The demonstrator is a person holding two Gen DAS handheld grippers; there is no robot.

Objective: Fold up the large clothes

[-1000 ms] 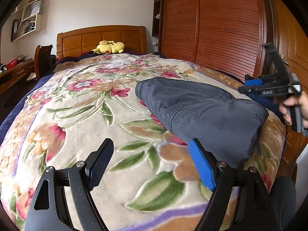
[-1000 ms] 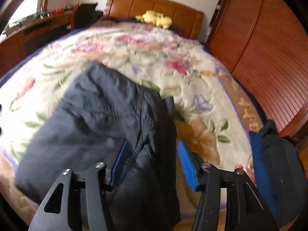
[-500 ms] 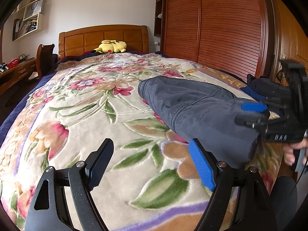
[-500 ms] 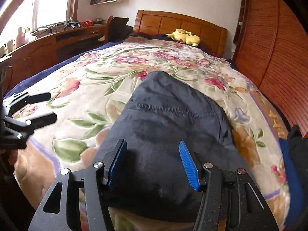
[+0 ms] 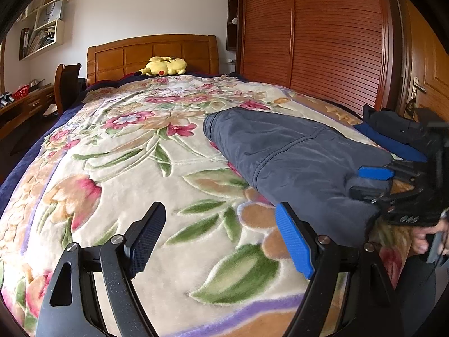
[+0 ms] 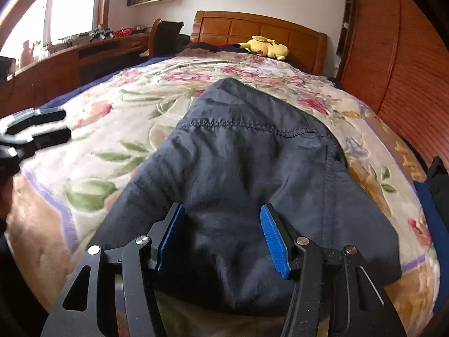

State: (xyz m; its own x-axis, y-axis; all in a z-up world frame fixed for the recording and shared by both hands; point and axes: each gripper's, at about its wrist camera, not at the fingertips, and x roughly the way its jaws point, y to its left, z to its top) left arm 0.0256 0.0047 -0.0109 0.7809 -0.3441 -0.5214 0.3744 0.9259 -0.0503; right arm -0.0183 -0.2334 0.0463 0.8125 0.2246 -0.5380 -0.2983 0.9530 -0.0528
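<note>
A dark grey-blue garment lies lengthwise on the right half of the floral blanket. My left gripper hovers open over bare blanket to the garment's left, with nothing between its fingers. My right gripper sits low at the garment's near end. Its jaws stand partly apart with the bulging fabric between them, and the pads do not visibly press on it. A hand holds the right gripper's handle.
A yellow plush toy lies by the wooden headboard. Dark and blue clothes are piled at the bed's right edge. A slatted wardrobe runs along the right. A desk and chair stand on the left.
My right gripper came down and forward onto the garment's near end, with its jaws the same width. The left gripper stayed still.
</note>
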